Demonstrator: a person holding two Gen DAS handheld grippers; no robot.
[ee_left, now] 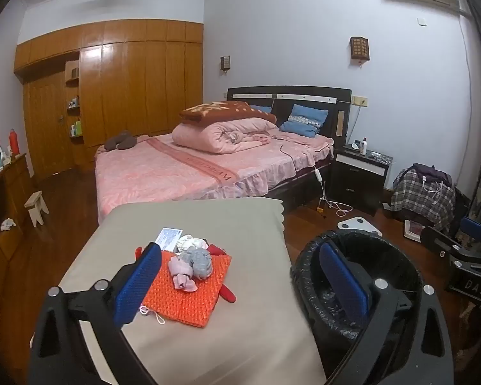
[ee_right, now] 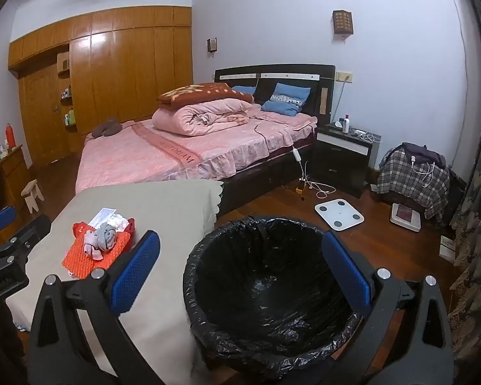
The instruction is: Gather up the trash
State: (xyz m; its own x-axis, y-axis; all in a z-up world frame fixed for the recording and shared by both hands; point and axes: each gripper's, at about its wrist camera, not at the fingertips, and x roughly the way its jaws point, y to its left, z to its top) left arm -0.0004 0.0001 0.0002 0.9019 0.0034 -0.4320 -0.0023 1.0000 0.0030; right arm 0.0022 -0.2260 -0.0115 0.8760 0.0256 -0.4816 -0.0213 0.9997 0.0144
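Note:
A pile of crumpled grey, pink and white scraps (ee_left: 194,261) lies on an orange woven mat (ee_left: 189,288) on a table with a beige cloth (ee_left: 208,337). A printed card (ee_left: 168,236) and a red item (ee_left: 227,292) lie beside it. A bin lined with a black bag (ee_left: 368,256) stands right of the table. My left gripper (ee_left: 240,276) is open and empty, just short of the pile. My right gripper (ee_right: 240,272) is open and empty over the bin (ee_right: 272,288). The pile (ee_right: 101,242) shows at left in the right wrist view.
A bed with pink bedding (ee_left: 208,160) stands behind the table. A dark nightstand (ee_left: 359,176), a white floor scale (ee_right: 339,215), cables and a chair under plaid cloth (ee_right: 413,179) are to the right. A small stool (ee_left: 37,207) and a wooden cabinet are to the left.

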